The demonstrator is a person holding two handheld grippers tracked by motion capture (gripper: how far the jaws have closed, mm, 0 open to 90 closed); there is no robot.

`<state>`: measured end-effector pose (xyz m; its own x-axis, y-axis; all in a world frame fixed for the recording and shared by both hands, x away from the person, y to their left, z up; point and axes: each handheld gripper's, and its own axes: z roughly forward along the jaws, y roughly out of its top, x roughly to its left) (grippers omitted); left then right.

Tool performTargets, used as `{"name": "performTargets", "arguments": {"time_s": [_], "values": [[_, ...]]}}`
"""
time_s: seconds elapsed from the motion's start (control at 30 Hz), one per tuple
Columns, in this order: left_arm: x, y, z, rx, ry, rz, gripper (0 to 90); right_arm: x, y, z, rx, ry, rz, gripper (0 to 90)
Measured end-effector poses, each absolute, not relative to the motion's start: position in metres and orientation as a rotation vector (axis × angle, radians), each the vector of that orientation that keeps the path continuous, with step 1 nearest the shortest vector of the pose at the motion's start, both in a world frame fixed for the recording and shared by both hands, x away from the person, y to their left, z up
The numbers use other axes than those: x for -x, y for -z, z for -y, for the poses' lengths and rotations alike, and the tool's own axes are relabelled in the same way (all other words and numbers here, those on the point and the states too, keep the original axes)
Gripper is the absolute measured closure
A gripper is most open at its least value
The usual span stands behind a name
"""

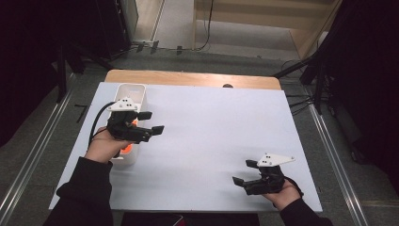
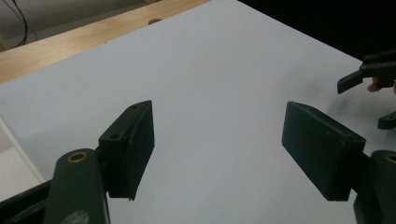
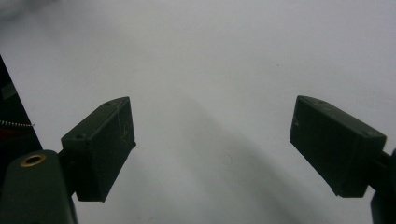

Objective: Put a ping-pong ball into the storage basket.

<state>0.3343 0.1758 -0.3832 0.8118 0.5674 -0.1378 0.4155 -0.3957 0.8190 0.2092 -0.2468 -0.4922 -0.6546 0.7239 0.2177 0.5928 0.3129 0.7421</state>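
Tongs: left, right spread, empty.

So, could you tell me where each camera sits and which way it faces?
High view: above the person's side, looking forward and down on the white table; forearms, left gripper by the white bin, right gripper.
Left gripper view: rides the left gripper, looking across the table; open jaws.
Right gripper view: rides the right gripper, facing the tabletop; open jaws.
Shared: high and left gripper views both show the right gripper.

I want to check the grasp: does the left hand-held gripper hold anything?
No, the left hand-held gripper stands open, with bare white table between its jaws.
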Motion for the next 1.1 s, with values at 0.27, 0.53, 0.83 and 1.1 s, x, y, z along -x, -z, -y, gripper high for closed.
{"name": "performTargets", "arguments": {"time_s": [0.27,0.53,0.83,1.1], "values": [[-0.329,0.386,-0.174,-2.034,-0.196,-0.708,25.9,-0.209,0.492,0.247,-1.218,-1.263,-2.418,12.5],[-0.323,0.388,-0.174,-2.027,-0.193,-0.682,25.9,-0.21,0.493,0.248,-1.23,-1.264,-2.417,12.5],[-0.315,0.393,-0.176,-2.037,-0.193,-0.65,25.9,-0.21,0.493,0.248,-1.223,-1.261,-2.419,12.5],[-0.308,0.399,-0.175,-2.042,-0.174,-0.641,25.9,-0.209,0.493,0.248,-1.226,-1.258,-2.42,12.5]]}}
